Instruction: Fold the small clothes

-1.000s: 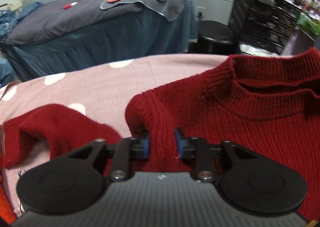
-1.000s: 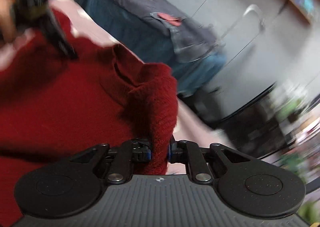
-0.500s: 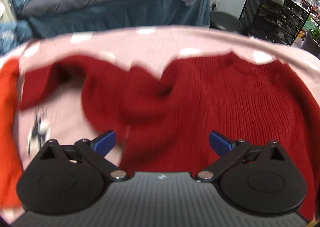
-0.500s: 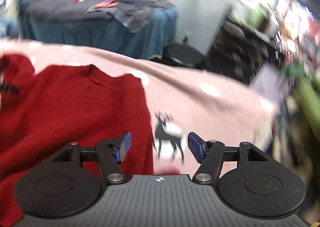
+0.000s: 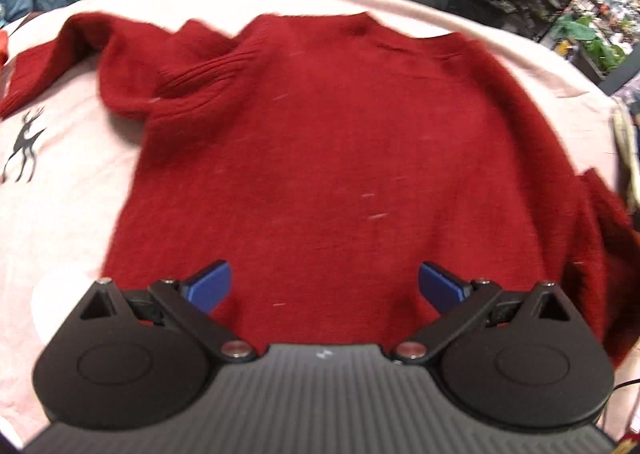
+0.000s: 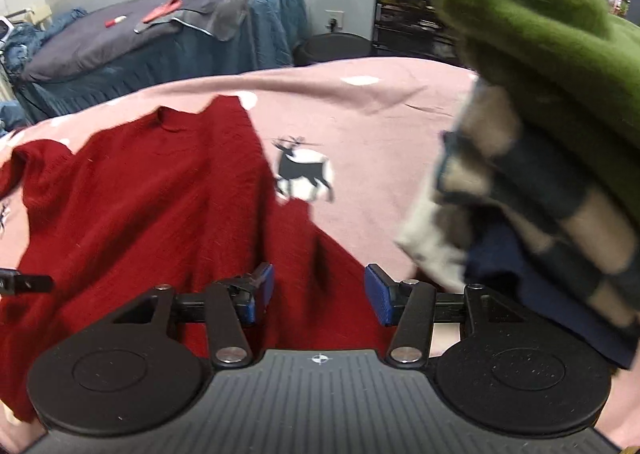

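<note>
The left gripper (image 5: 325,286) is spread wide and empty above the red sweater (image 5: 340,142), which lies flat on the pink deer-print cover (image 6: 360,114). The right gripper (image 6: 319,294), jaws just narrowing but apart, hovers over the sweater's edge. A stack of folded clothes (image 6: 532,174) stands close on the right; further back is a dark bed (image 6: 120,42).

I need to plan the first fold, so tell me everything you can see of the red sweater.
The red sweater is a fuzzy dark red knit with a ribbed collar. It lies spread flat on the pink deer-print cover, collar at the far end. One sleeve is bunched and stretches out to the left; the other lies loosely beside the body near the stacked clothes. The left tongs hang open over its near end and the right tongs are open above that sleeve; neither grips it.
</note>
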